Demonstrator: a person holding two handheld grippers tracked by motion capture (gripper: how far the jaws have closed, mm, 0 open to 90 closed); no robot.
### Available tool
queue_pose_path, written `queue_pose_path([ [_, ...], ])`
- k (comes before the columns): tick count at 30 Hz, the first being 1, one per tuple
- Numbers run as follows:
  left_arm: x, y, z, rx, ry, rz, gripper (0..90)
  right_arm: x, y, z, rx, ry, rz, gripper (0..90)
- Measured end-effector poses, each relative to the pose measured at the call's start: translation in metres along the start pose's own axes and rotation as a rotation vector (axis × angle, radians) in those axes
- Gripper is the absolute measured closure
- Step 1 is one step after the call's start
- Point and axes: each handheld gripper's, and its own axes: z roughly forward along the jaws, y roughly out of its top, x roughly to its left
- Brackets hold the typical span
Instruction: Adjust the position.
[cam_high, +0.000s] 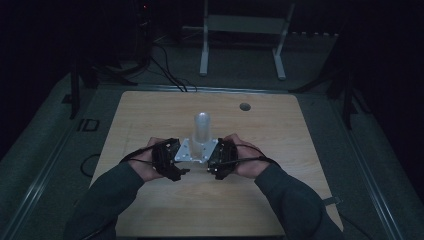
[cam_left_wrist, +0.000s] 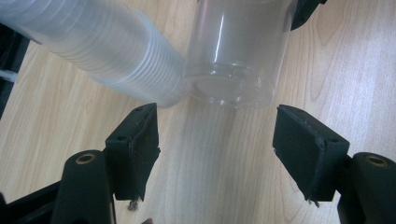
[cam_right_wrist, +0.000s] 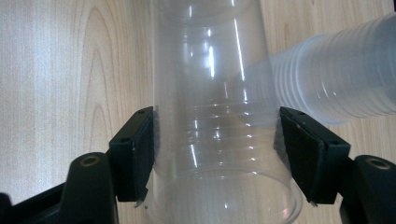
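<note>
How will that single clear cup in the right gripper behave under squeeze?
The clear cup looks thin-walled, so it probably flexes and weighs little. Its glossy sides may slip between the right gripper's pads. The nested cup stack lies on its side and could roll if nudged.

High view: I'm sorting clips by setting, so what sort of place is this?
Probably a dim recording room or lab, not a home: one bare wooden table on grey carpet, cables trailing across the floor, and a white metal stand behind it.

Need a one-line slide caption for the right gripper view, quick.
Right gripper clamps a clear plastic cup between its pads above the wooden table; stack of nested cups lies behind.
</note>
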Motion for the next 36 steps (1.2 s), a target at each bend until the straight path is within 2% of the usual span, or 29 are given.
queue_pose_path([
  [14, -0.006, 0.004, 0.005, 0.019, -0.009, 0.027, 31.6, 0.003, 0.005, 0.004, 0.006, 0.002, -0.021, 31.5],
  [19, -0.006, 0.005, 0.007, 0.026, -0.014, 0.048, 31.5, 0.004, 0.006, 0.004, -0.001, 0.002, -0.017, 31.5],
  [20, -0.008, 0.005, 0.010, -0.007, -0.002, 0.007, 31.5, 0.004, 0.006, 0.004, -0.004, 0.002, -0.014, 31.5],
  [21, -0.009, 0.004, 0.012, -0.029, -0.010, -0.022, 31.5, 0.004, 0.006, 0.004, -0.003, 0.003, -0.015, 31.5],
  [23, -0.008, 0.004, 0.013, -0.025, -0.020, -0.014, 31.5, 0.004, 0.006, 0.004, -0.011, 0.006, -0.018, 31.5],
  [24, -0.006, 0.004, 0.013, -0.009, -0.015, 0.007, 31.5, 0.004, 0.007, 0.004, -0.007, 0.006, -0.023, 31.5],
  [25, -0.006, 0.004, 0.013, -0.009, -0.015, 0.007, 31.5, 0.007, 0.008, 0.004, -0.018, 0.009, 0.009, 31.5],
  [27, -0.007, 0.004, 0.014, -0.013, -0.025, 0.006, 31.6, 0.001, 0.007, 0.002, -0.002, -0.007, -0.072, 31.5],
  [29, -0.007, 0.004, 0.015, -0.015, -0.029, 0.006, 31.8, 0.005, 0.008, 0.002, -0.011, 0.003, -0.030, 31.5],
  [30, -0.008, 0.003, 0.016, -0.020, -0.032, 0.000, 32.2, 0.005, 0.008, 0.002, -0.014, 0.004, -0.026, 31.6],
  [36, -0.008, 0.002, 0.018, -0.041, -0.052, -0.017, 37.5, 0.004, 0.008, 0.000, -0.024, 0.001, -0.042, 31.7],
])
